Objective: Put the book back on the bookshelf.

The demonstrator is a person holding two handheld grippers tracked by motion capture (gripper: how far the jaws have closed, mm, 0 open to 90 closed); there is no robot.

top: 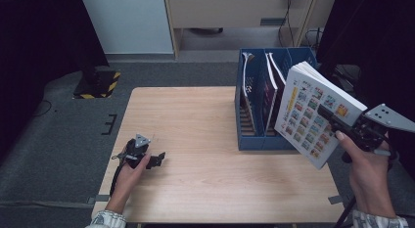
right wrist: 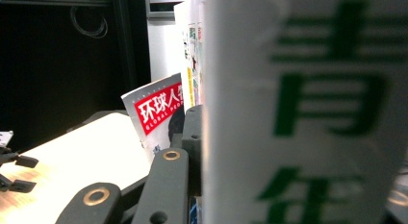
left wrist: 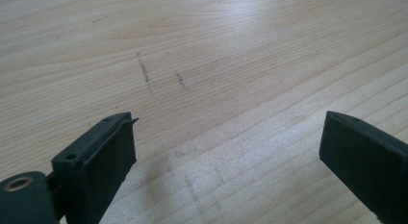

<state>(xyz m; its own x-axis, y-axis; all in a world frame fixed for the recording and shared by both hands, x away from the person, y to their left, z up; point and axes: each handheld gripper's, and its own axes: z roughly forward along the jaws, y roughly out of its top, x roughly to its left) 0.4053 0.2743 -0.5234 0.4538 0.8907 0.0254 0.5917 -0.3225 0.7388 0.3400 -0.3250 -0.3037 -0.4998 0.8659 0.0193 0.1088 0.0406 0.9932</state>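
My right gripper (top: 329, 121) is shut on a thick white magazine (top: 315, 113) with rows of small colourful pictures on its cover. I hold it tilted in the air just right of a blue file rack (top: 254, 140). In the right gripper view the magazine's white spine (right wrist: 298, 108) with green characters stands close against the lens, one jaw beside it. My left gripper (top: 157, 159) rests on the wooden table (top: 195, 120) near its left front corner. Its jaws stand wide open over bare wood (left wrist: 226, 132), with nothing between them.
The blue rack stands at the table's right side and holds several upright magazines (top: 266, 91); one with a red title band (right wrist: 161, 106) shows in the right gripper view. Grey carpet (top: 58, 130) surrounds the table. A yellow-black striped base (top: 98, 83) sits at the far left.
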